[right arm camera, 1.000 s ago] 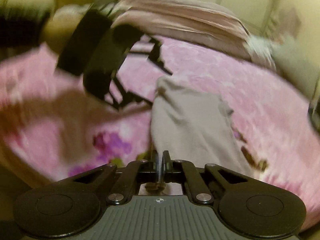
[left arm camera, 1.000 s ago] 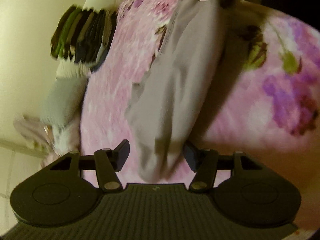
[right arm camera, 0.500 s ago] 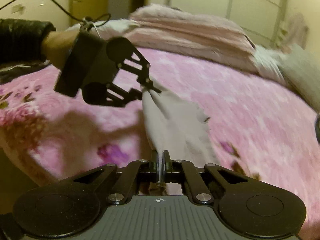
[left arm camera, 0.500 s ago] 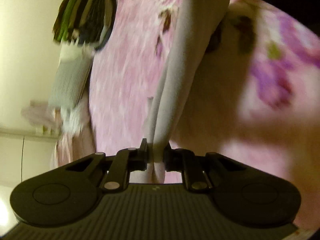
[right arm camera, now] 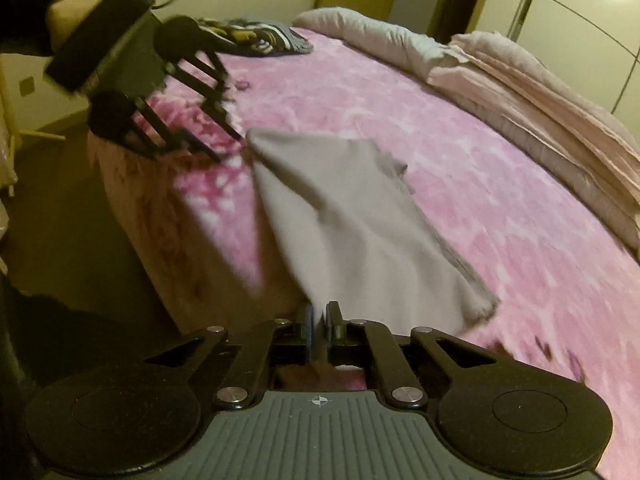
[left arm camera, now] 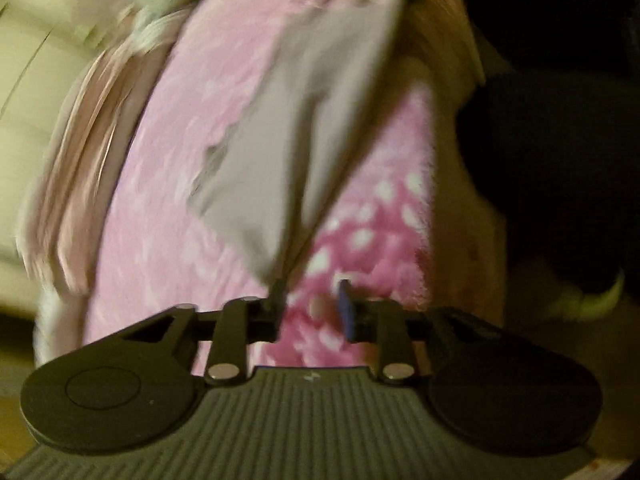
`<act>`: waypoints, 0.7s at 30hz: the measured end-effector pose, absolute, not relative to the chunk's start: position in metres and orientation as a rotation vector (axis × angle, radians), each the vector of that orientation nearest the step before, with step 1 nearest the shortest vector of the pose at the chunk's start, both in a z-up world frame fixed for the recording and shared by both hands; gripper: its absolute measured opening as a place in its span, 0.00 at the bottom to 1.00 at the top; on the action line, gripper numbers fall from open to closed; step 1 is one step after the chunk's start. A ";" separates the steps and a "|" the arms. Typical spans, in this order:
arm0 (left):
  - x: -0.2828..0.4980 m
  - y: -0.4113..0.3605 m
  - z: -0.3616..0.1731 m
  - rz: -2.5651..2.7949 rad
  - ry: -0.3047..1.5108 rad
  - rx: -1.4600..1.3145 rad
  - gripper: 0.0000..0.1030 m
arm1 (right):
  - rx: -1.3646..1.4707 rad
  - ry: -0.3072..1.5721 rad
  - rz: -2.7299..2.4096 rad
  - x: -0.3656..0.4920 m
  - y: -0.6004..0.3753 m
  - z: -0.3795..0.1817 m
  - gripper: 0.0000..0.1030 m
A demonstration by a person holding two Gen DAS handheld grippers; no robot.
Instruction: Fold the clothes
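A grey cloth [right arm camera: 352, 208] lies spread on the pink bed blanket [right arm camera: 480, 184], one edge near the bed's side. My right gripper [right arm camera: 318, 320] holds its near corner between almost closed pads, and the jaws are just starting to open. In the right wrist view my left gripper [right arm camera: 230, 147] hangs at the cloth's far corner, carried by a hand in a dark sleeve [right arm camera: 36, 8]. The blurred left wrist view shows the left gripper [left arm camera: 312, 306] opening. Only blanket shows between its fingers, and the grey cloth [left arm camera: 288, 140] ends at the left fingertip [left arm camera: 277, 300].
A folded pale pink duvet [right arm camera: 540, 112] and a grey pillow [right arm camera: 372, 36] lie along the bed's far side. A dark striped garment [right arm camera: 256, 36] sits at the far corner. The bed edge drops to the floor [right arm camera: 60, 208] on the left.
Half a second ago the left gripper was shut on the cloth; now its jaws have parted and the cloth is out of them. The cloth went from bunched and lifted to spread flat.
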State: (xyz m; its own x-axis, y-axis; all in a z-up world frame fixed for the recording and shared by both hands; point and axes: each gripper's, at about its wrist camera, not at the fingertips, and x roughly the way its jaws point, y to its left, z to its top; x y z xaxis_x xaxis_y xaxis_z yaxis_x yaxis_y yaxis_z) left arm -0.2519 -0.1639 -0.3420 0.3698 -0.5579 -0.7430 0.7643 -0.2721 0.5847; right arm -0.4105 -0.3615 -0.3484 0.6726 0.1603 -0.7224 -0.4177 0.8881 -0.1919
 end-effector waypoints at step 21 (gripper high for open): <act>-0.075 -0.278 -0.323 -1.326 0.737 0.564 0.29 | 0.129 0.708 -0.105 -0.365 -0.446 -0.334 0.40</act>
State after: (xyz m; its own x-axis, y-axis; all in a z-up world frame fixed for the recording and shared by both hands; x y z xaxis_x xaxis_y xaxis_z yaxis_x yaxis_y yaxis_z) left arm -0.0745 -0.2780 -0.3232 0.0799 -0.6522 -0.7538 0.9846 0.1697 -0.0424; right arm -0.3646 -0.4459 -0.3343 0.7548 -0.0526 -0.6538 0.1400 0.9867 0.0822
